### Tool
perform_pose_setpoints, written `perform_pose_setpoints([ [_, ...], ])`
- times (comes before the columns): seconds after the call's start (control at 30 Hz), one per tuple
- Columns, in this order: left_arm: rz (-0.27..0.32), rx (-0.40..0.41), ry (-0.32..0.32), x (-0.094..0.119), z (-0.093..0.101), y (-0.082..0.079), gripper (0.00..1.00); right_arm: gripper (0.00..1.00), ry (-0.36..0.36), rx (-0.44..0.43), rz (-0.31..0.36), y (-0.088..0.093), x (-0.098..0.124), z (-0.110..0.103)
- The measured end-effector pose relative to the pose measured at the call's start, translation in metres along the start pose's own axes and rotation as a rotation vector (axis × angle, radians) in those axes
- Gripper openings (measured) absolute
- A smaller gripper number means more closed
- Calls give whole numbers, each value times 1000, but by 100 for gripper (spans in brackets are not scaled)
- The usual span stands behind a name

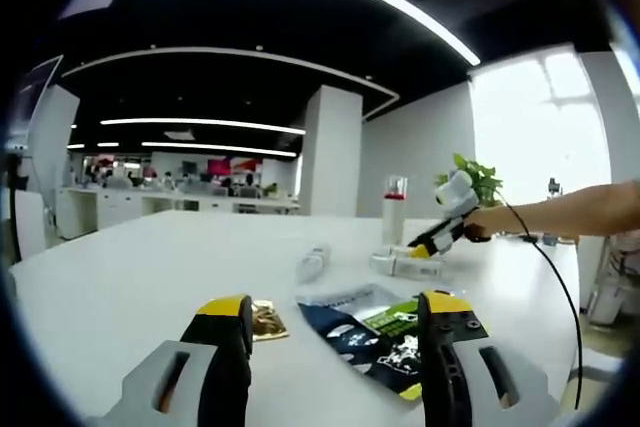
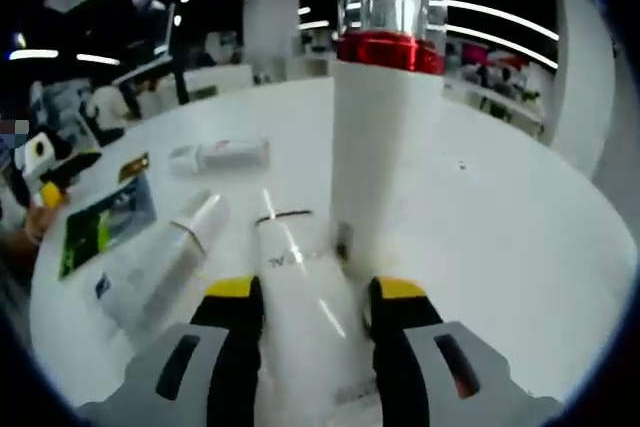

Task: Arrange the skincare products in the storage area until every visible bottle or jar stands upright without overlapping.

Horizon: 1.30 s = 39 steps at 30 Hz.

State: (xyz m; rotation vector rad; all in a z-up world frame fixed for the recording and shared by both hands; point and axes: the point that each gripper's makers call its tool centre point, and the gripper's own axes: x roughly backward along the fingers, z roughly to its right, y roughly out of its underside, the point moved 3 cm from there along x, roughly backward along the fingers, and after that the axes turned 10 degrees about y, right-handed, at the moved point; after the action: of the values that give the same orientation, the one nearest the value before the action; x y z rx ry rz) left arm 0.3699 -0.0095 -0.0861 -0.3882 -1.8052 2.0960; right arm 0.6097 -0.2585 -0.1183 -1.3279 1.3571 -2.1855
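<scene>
The right claw (image 2: 315, 297) sat clamped on a lying white bottle (image 2: 290, 277), its tips pressed to both sides, right at the foot of the upright red-collared bottle (image 2: 385, 127). Beside it a clear-wrapped tube (image 2: 180, 247) lay flat, and a white tube (image 2: 220, 155) lay farther off on the counter (image 2: 500, 227). The left claw (image 1: 335, 322) hung apart and empty over a dark sachet (image 1: 375, 337), with a small gold packet (image 1: 268, 319) just beside.

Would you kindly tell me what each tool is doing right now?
Left tool: open, holding nothing, above the table.
Right tool: jaws around a lying white bottle; grip cannot be told.
</scene>
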Motion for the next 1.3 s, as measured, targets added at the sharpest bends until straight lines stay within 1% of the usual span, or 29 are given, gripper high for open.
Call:
perform_pose_setpoints([
  [0.03,-1,-1,0,0,0,0,69,39,2,8,1,0,0,-2],
  [0.1,-3,-2,1,0,0,0,69,37,4,11,-19,0,0,-3],
  [0.13,-4,-3,1,0,0,1,69,37,-11,24,-29,1,2,-6],
  [0.17,-6,-5,1,0,0,1,69,36,-44,56,-21,0,2,-11],
  [0.2,-7,-6,1,0,0,1,69,35,-73,78,-30,1,4,-15],
  [0.23,-11,-6,1,0,0,1,69,34,-91,87,-56,3,6,-19],
  [0.27,-12,-6,2,-1,0,2,69,33,-90,85,-115,4,11,-19],
  [0.3,-12,-6,2,-1,0,1,69,33,-85,104,-112,0,10,-17],
  [0.33,-10,-5,1,-1,0,1,69,32,-99,88,-145,1,14,-19],
  [0.43,-6,-5,-1,0,-1,1,69,30,-90,87,-140,-1,18,-19],
  [0.47,-6,-6,-1,0,-1,1,69,30,-87,76,-134,0,22,-22],
  [0.53,-7,-6,-1,1,-1,1,69,29,-100,38,-104,-2,26,-22],
  [0.6,-9,-7,-1,0,-1,1,69,28,-98,27,-65,-6,31,-22],
  [0.67,-11,-7,0,0,-1,2,69,28,-103,16,-40,-10,34,-19],
  [0.73,-11,-6,0,1,-1,2,69,27,-123,-4,23,-19,41,-21],
  [0.77,-10,-5,-2,1,-1,1,69,27,-125,-20,71,-25,46,-23],
  [0.8,-8,-2,-4,1,-2,1,69,27,-130,-37,101,-29,50,-25],
  [0.87,-5,1,-5,1,-2,0,69,27,-173,-85,181,-42,59,-28],
  [0.93,-2,-4,-13,1,-3,-1,69,27,-189,-107,244,-53,66,-32],
  [0.97,-4,-2,-17,1,-2,-2,69,27,-202,-119,294,-62,71,-36],
  [1.0,-2,6,-26,1,-2,-4,69,27,-213,-146,331,-66,75,-44],
  [1.03,31,22,-42,1,-3,-8,69,27,-231,-181,373,-74,78,-48],
  [1.07,65,36,-35,0,-1,-14,69,27,-246,-190,396,-79,80,-52],
  [1.1,73,53,-21,-1,1,-15,69,27,-258,-210,431,-84,82,-59],
  [1.13,78,92,0,-4,4,-17,69,27,-271,-212,452,-88,84,-67],
  [1.17,72,106,9,-6,5,-17,69,27,-285,-210,469,-89,88,-84],
  [1.23,54,90,14,-14,8,-16,69,27,-288,-209,489,-94,91,-99],
  [1.3,34,54,35,-23,14,-15,69,27,-289,-212,536,-100,95,-115],
])
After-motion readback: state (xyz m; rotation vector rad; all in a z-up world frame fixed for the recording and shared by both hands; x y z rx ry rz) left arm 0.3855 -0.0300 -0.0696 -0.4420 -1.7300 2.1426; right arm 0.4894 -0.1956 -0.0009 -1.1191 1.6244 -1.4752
